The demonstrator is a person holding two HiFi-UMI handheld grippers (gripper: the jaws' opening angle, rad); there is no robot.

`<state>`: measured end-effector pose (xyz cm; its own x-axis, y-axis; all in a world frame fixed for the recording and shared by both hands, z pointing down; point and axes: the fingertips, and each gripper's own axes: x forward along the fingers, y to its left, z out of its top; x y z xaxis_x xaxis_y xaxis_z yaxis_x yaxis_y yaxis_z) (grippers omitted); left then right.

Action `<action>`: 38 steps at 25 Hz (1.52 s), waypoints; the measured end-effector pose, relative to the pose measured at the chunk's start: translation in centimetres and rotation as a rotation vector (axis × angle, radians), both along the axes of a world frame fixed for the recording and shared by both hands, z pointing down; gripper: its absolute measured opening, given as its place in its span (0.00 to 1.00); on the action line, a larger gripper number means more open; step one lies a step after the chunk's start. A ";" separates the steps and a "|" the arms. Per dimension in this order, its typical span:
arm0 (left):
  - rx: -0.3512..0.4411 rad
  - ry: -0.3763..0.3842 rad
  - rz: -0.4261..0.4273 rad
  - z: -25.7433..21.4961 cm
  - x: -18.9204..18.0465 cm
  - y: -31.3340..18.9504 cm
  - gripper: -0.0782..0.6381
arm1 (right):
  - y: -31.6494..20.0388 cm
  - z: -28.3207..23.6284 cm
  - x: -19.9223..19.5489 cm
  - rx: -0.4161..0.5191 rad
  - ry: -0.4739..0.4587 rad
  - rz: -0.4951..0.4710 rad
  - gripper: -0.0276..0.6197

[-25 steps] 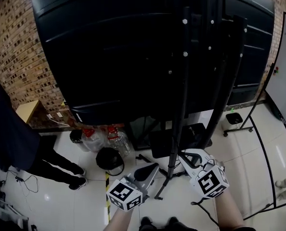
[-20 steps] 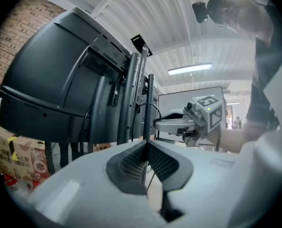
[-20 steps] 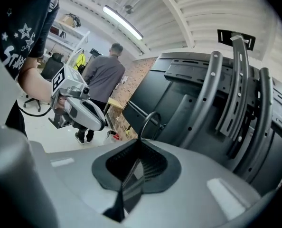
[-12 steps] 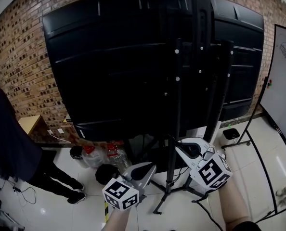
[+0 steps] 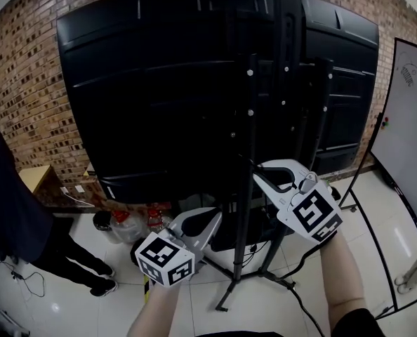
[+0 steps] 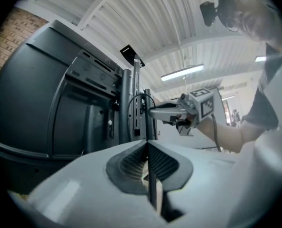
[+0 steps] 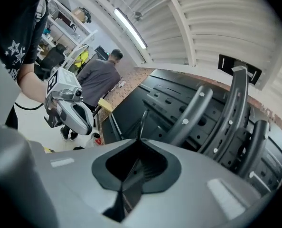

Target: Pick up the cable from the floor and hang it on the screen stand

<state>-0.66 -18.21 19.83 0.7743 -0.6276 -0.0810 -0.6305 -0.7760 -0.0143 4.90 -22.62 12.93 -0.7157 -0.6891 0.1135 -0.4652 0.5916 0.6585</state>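
Observation:
The big black screen (image 5: 159, 83) shows its back, mounted on the black screen stand (image 5: 247, 153) of upright poles. My right gripper (image 5: 259, 174) is raised beside those poles and shut on the thin black cable (image 5: 245, 160). The cable pokes out past its tips (image 7: 142, 121) toward the stand poles (image 7: 198, 108). From the left gripper view the cable (image 6: 137, 99) arcs in a loop against the stand by the right gripper (image 6: 153, 112). My left gripper (image 5: 210, 222) sits lower left, shut with a thin cable strand (image 6: 152, 184) between its pads.
A person in dark clothes (image 5: 12, 216) stands at the left by a wooden table (image 5: 33, 177). Plastic bottles (image 5: 124, 223) sit on the white tile floor under the screen. A whiteboard (image 5: 405, 118) stands at the right. The stand's legs (image 5: 226, 297) spread near my feet.
Both grippers have risen from near the floor, the right one higher and closer to the stand poles. The head view has tilted up, showing more of the screen.

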 end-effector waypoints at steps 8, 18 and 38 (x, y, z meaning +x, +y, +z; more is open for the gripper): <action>0.040 -0.014 0.000 -3.5 -0.7 -3.0 0.11 | -3.5 -8.3 2.0 0.054 -0.032 0.035 0.08; 0.093 -0.033 -0.004 -7.4 -2.5 -5.4 0.11 | -6.6 -17.3 1.9 0.062 -0.103 0.040 0.08; 0.074 -0.008 -0.036 -9.1 -2.6 -7.3 0.11 | -14.8 -20.3 4.6 -0.030 0.007 0.251 0.08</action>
<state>-3.29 -25.48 10.74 0.7523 -0.6475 -0.1219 -0.6575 -0.7496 -0.0757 9.50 -37.44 -7.39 -0.5218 -0.8414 0.1409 -0.5957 0.4776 0.6458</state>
